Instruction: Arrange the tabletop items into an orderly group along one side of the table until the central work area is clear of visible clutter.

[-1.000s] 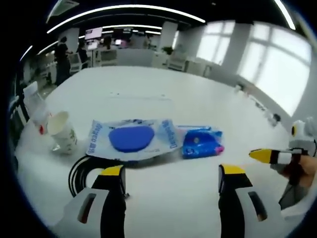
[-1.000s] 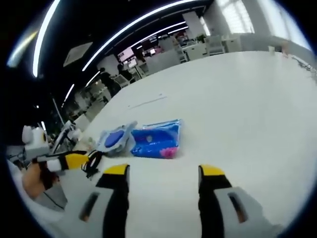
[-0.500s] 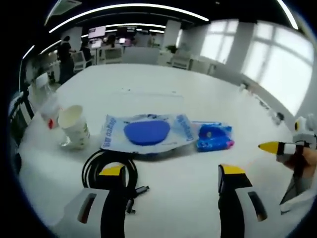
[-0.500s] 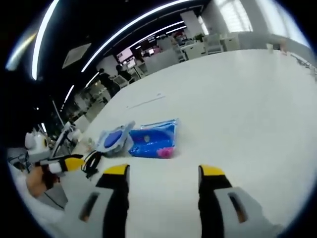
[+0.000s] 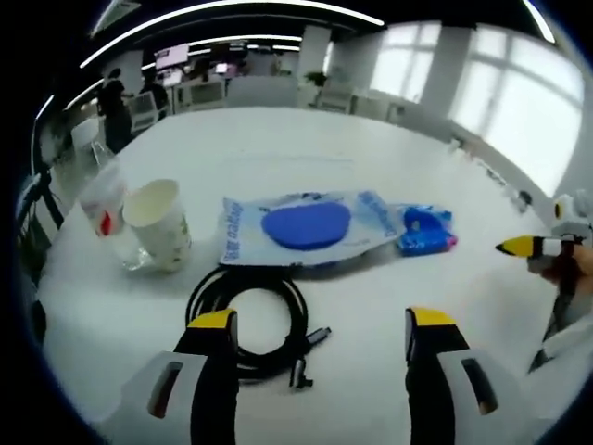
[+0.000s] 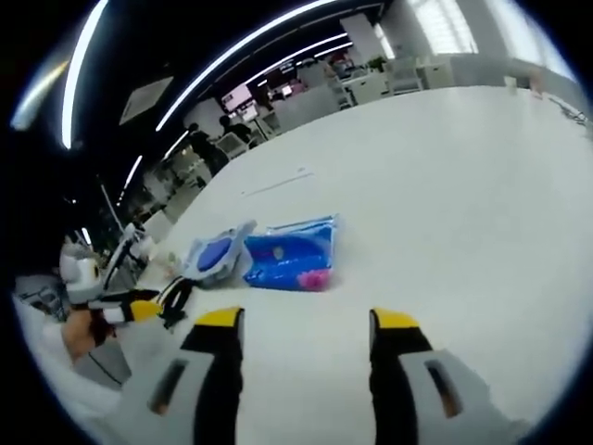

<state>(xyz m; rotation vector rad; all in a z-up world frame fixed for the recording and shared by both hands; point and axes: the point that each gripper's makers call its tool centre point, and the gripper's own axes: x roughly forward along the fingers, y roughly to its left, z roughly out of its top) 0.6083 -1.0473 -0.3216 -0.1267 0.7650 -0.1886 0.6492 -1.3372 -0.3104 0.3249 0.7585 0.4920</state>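
Left hand-held gripper (image 5: 318,324): jaws spread apart, nothing between them, hovering over the white surface (image 5: 278,148). Just beyond its left jaw lies a black cable (image 5: 248,320), coiled in a loose ring, plug ends pointing toward the gap between the jaws.

Past the cable, a clear flat pouch (image 5: 301,227) with blue print on its ends and a dark blue oval inside lies flat. Touching its right end is a smaller blue packet (image 5: 426,232) with a pink spot at the corner. To the left of the pouch stands an upright white paper cup (image 5: 159,222), and just beside that a clear plastic bottle (image 5: 102,204) with a red mark, leaning.

Right hand-held gripper (image 6: 298,320): jaws likewise apart and empty, over bare surface. Ahead of it and to the left sit the blue packet and pouch, side by side. Further left, a hand (image 6: 79,334) holds the left hand-held gripper.

Office furniture and people stand far behind.
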